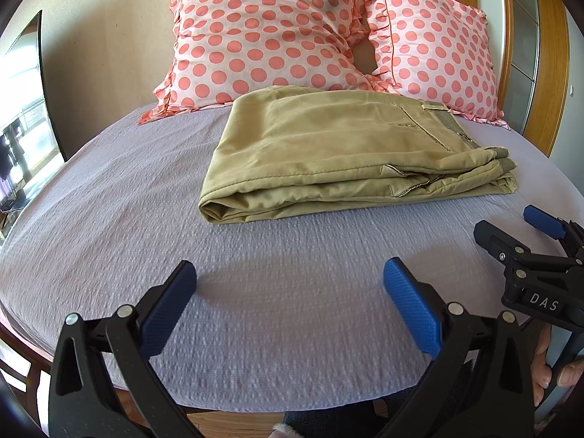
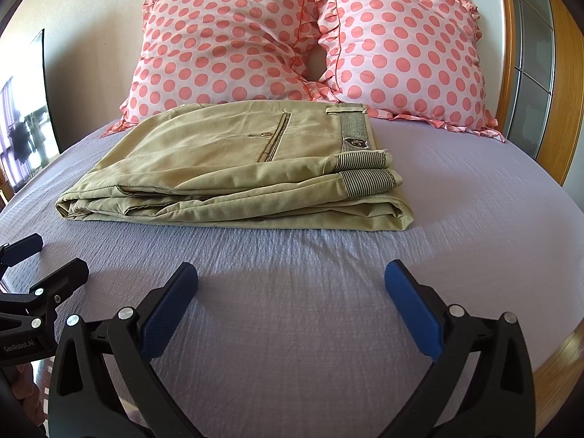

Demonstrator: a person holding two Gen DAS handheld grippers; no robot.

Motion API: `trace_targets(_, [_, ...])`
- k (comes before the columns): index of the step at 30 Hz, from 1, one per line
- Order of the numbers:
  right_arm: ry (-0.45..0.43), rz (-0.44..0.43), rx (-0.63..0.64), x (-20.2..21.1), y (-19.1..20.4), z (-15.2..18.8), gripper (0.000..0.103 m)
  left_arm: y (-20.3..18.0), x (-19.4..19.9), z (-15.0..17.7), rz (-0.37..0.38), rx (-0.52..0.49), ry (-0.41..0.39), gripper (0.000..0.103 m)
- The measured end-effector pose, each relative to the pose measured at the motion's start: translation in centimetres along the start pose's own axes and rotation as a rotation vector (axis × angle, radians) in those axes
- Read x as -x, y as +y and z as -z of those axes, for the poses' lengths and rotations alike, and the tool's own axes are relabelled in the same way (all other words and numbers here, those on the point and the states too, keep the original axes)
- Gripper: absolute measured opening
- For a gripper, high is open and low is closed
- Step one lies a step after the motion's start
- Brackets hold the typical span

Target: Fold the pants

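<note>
My left gripper (image 1: 288,299) hangs above the near part of the lavender bedsheet (image 1: 127,219), its blue-padded fingers (image 1: 412,314) spread wide apart and holding nothing. My right gripper (image 2: 290,301) hovers over the same sheet in the same condition, fingers (image 2: 168,314) splayed with only bare fabric between them. Each tool shows at the edge of the other's view: the right gripper sits at the right margin of the left wrist view, well short of the pants, its jaws parted, and the left one shows at the left margin of the right wrist view. Beyond both grippers, toward the head of the bed, lie the khaki pants (image 2: 233,171), folded into a compact stack of several layers, resting flat on the sheet and apart from both tools. The striped waistband (image 2: 356,127) with its small badge lies at the stack's right end, the rounded fold at its left. Directly behind the pants, two pink polka-dot pillows (image 2: 226,47) with ruffled edges lean against the wall, their lower ruffles touching or just behind the stack's far edge. A wooden headboard frame (image 2: 562,102) rises to the right of the pillows.
</note>
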State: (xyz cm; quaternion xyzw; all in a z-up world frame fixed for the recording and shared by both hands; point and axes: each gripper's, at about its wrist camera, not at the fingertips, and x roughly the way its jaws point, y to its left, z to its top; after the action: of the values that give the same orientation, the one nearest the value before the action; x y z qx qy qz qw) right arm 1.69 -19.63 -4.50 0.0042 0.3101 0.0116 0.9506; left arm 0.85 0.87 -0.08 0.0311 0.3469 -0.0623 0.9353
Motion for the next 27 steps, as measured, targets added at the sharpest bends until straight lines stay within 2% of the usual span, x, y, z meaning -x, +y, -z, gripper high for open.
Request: trace_targets(27, [0.001,-0.001,0.001,0.01,0.01,-0.03,0.102,-0.08,-0.17,-0.02,0.0,0.002,0.017,0.101])
